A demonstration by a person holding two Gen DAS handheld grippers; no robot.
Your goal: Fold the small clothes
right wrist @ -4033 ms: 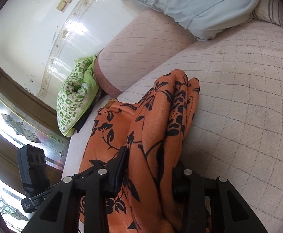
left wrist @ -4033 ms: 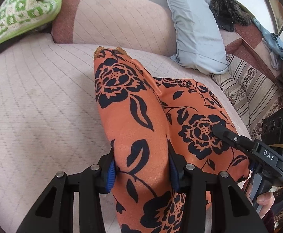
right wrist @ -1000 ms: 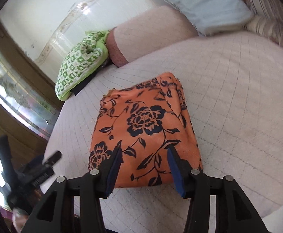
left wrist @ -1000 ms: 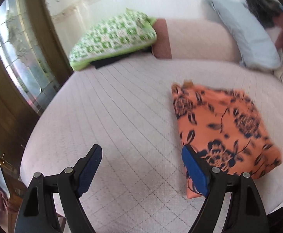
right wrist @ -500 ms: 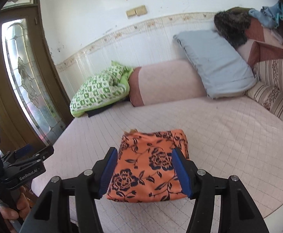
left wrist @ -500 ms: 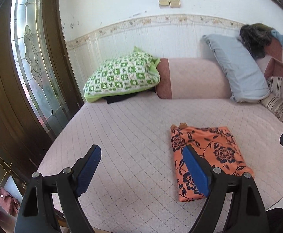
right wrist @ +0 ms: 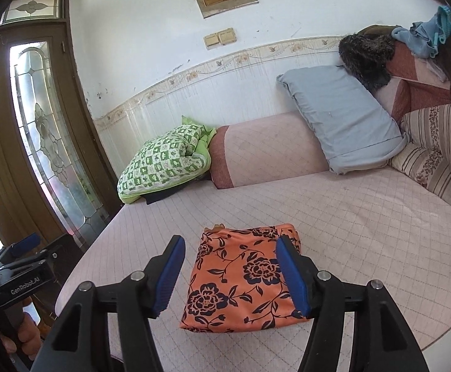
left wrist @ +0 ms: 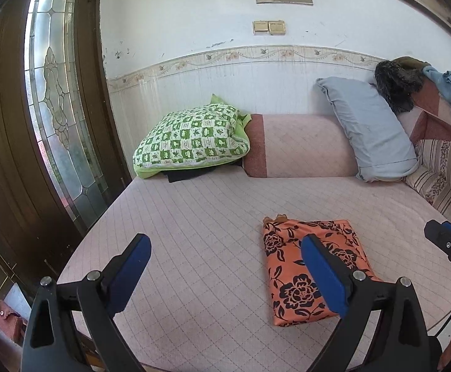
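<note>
An orange garment with black flowers [left wrist: 299, 266] lies folded into a flat rectangle on the pink quilted bed [left wrist: 200, 235], near the front edge. It also shows in the right wrist view [right wrist: 240, 276]. My left gripper [left wrist: 225, 266] is open and empty, held back above the bed's front edge, to the left of the garment. My right gripper [right wrist: 230, 272] is open and empty, held back in front of the garment and apart from it. The right gripper's tip [left wrist: 448, 241] shows at the right edge of the left wrist view.
A green checked pillow [left wrist: 191, 139], a pink bolster [left wrist: 299, 145] and a grey pillow [left wrist: 368, 130] lie against the back wall. A striped cushion [right wrist: 436, 152] and piled clothes [right wrist: 426, 37] are at the right. A wooden door with glass [left wrist: 55, 102] stands at the left.
Four seconds ago both grippers were shut on the garment. Both have since let go and opened, and pulled back and up from the bed. The folded garment stays where it lies.
</note>
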